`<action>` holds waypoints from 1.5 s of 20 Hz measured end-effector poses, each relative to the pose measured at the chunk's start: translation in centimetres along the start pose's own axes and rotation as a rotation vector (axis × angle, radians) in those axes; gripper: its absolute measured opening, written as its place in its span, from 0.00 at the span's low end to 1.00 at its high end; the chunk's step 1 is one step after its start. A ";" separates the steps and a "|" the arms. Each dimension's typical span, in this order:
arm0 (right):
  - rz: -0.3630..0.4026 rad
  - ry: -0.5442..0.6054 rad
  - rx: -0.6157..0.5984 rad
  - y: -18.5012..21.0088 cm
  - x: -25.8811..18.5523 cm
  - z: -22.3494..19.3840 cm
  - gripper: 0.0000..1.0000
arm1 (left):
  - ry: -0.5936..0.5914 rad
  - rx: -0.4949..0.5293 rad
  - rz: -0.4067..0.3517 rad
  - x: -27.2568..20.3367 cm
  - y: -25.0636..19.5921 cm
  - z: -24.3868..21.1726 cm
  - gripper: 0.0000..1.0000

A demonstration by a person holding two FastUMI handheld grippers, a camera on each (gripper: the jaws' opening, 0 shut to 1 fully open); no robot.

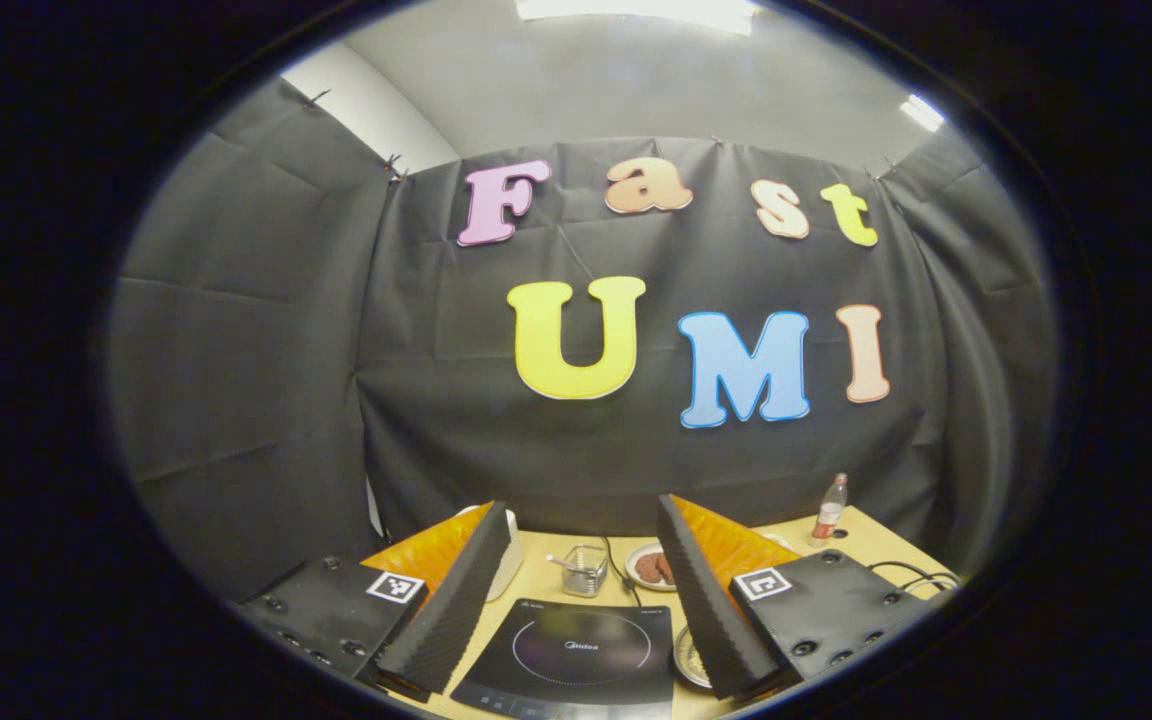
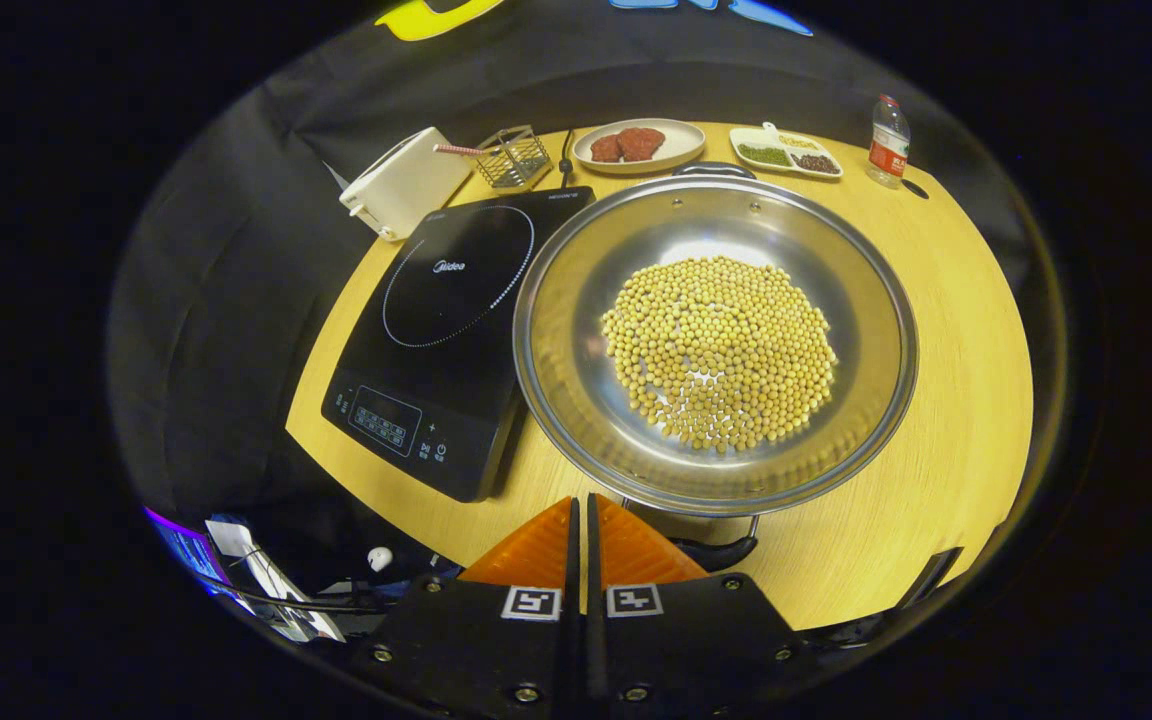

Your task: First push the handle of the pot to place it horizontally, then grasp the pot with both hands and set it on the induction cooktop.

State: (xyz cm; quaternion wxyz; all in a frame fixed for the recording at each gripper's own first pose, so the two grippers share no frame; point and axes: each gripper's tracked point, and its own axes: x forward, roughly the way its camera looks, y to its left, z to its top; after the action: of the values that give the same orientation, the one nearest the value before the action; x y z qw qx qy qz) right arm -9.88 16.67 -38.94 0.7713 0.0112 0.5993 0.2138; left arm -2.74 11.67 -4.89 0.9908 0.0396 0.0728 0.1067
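**Right gripper poised at the pot's near handle**

The right gripper [image 2: 581, 520] hangs with its two fingers pressed together, holding nothing. Just ahead of its tips and slightly to its right lies the near handle [image 2: 726, 550] of the pot [image 2: 576, 400], a wide steel pan filled with soybeans [image 2: 719, 350]. The far handle [image 2: 713, 169] sits directly opposite, so the handle axis runs away from this gripper rather than across it. Judging by this, the turning push has not been done, and the right gripper is the nearer one to give it.

The induction cooktop [image 2: 446, 330] lies on the worktop [image 2: 946, 400] ahead and to the left, touching or nearly touching the pot's rim.

The left gripper [image 1: 586, 600] is raised, its fingers spread wide and holding nothing, with the cooktop below between them.

Beyond the pot stand a plate of meat [image 2: 638, 146], a divided dish [image 2: 786, 152] and a bottle [image 2: 887, 140]; a toaster [image 2: 404, 182] and wire basket [image 2: 516, 156] stand beyond the cooktop. None blocks the push.
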 end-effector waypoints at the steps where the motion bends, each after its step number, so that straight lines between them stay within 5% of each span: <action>1: -0.001 0.005 0.006 -0.1 0.2 0.0 0.02 | 0.001 0.003 -0.001 0.2 -0.1 0.0 0.97; 12: 0.028 -0.003 0.110 -1.4 0.9 -0.4 0.00 | 0.003 -0.001 -0.033 0.7 -2.1 0.2 0.99; 30: -0.093 -0.024 0.156 -8.2 -0.9 -1.5 0.01 | 0.019 -0.020 -0.119 1.9 -7.0 -0.1 0.99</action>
State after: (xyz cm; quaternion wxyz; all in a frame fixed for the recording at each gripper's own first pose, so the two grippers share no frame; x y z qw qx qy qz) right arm -8.87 8.53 -40.76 0.7842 0.0458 0.6049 0.1305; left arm 0.56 5.24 -5.88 0.9950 0.0244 0.0832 0.0489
